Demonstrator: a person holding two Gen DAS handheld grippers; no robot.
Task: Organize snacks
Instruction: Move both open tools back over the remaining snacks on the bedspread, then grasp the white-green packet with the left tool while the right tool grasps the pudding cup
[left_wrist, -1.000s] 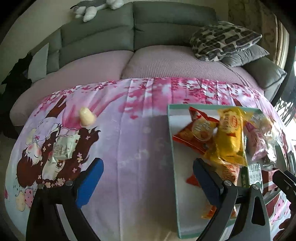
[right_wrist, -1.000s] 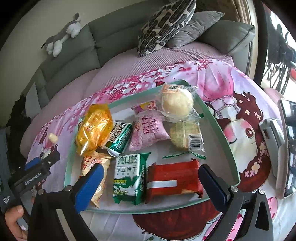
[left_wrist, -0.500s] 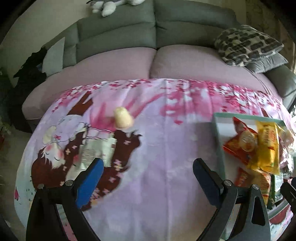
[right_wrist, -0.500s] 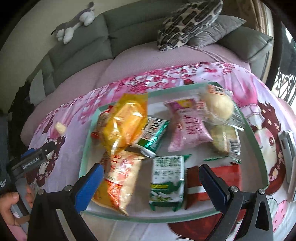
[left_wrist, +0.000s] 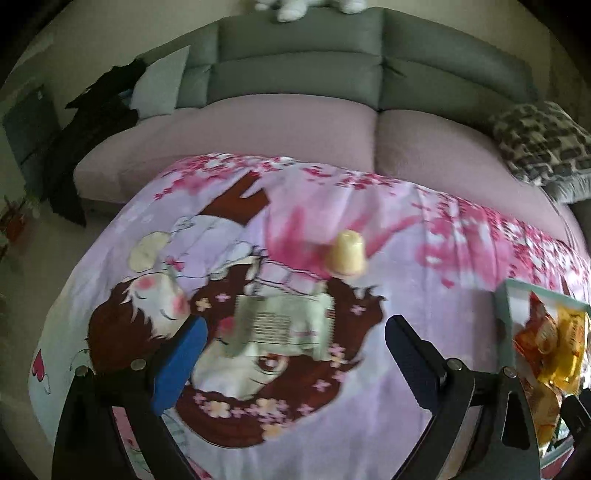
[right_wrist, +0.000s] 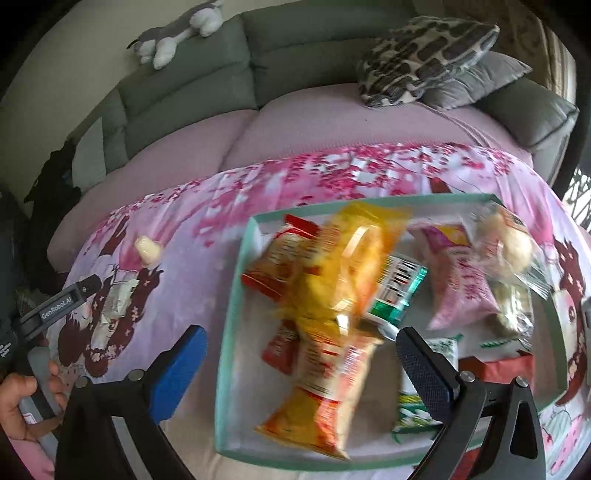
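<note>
A pale silvery snack packet (left_wrist: 284, 325) lies flat on the printed pink cloth (left_wrist: 369, 369), outside the tray, with a small cream-yellow jelly cup (left_wrist: 347, 253) just beyond it; the lines of print on the packet are too blurred to read. The left gripper (left_wrist: 291, 365) hangs over the packet with its fingers spread wide, one to each side, touching nothing. To the right sits the green-rimmed tray (right_wrist: 231, 332), crowded with snacks: a yellow bag (right_wrist: 343, 266), an orange-and-red bag (right_wrist: 325, 391), a pink packet (right_wrist: 458, 284) and a green-and-white packet (right_wrist: 397, 291) whose writing is smeared. The right gripper (right_wrist: 299, 369) is wide open and empty above the tray. On the left tool's side, "GenRobot.AI" is legible, held by a hand (right_wrist: 22, 402).
</note>
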